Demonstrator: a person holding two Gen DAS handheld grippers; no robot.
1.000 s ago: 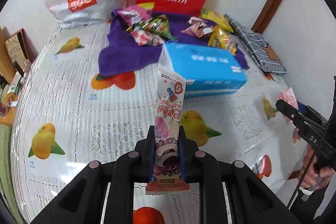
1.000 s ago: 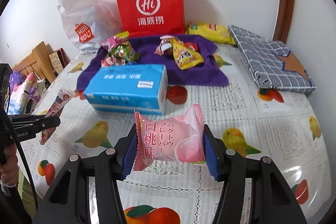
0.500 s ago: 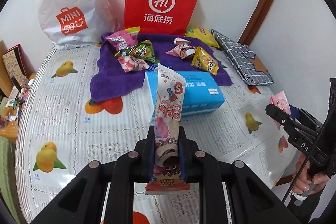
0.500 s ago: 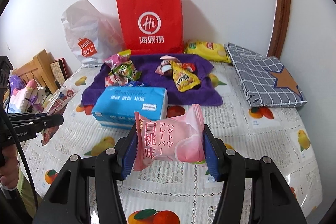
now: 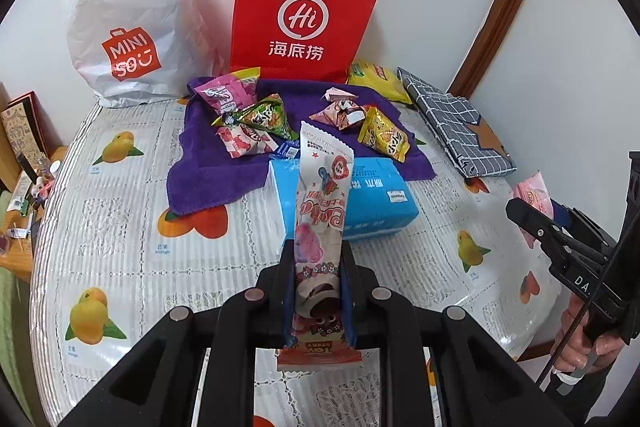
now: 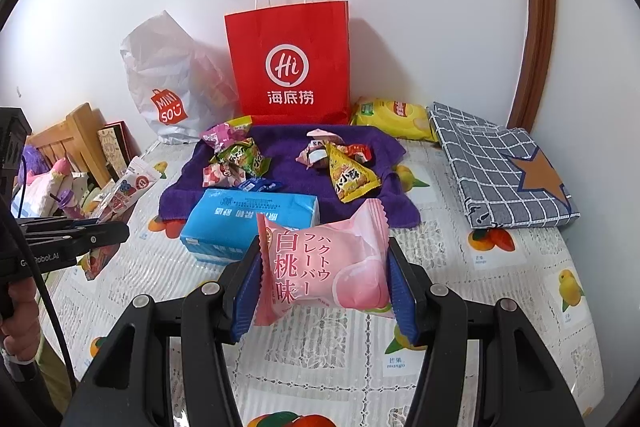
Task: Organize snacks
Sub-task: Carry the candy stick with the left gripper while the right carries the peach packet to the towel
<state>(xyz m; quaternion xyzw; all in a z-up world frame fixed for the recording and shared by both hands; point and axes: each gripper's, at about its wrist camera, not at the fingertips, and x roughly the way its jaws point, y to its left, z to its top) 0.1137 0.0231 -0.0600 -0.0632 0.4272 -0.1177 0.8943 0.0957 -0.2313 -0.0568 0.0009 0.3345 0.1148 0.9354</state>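
My left gripper (image 5: 316, 259) is shut on a long white and pink snack packet (image 5: 322, 203), which stands upright between its pads, above the table. My right gripper (image 6: 324, 271) is shut on a puffy pink peach-flavour packet (image 6: 324, 267), gripped by its two ends. Beyond both lie several small snack packets (image 5: 260, 115) (image 6: 236, 155) on a purple towel (image 5: 208, 171) (image 6: 280, 147). A blue tissue pack (image 5: 376, 203) (image 6: 244, 215) sits in front of the towel. At the right edge of the left wrist view is the right gripper (image 5: 536, 215); the left gripper (image 6: 100, 231) shows at the left of the right wrist view.
A red paper bag (image 5: 304, 15) (image 6: 288, 67) and a white plastic bag (image 5: 120, 27) (image 6: 168, 79) stand against the wall. A yellow packet (image 6: 392, 115) and a grey checked bag (image 6: 500, 167) lie at the right. The fruit-print tablecloth (image 5: 120, 211) covers the table. Clutter and a wooden frame (image 6: 72, 139) stand at the left.
Both grippers have risen with their packets still held, so the table and towel look further away and more of the wall and bags shows.
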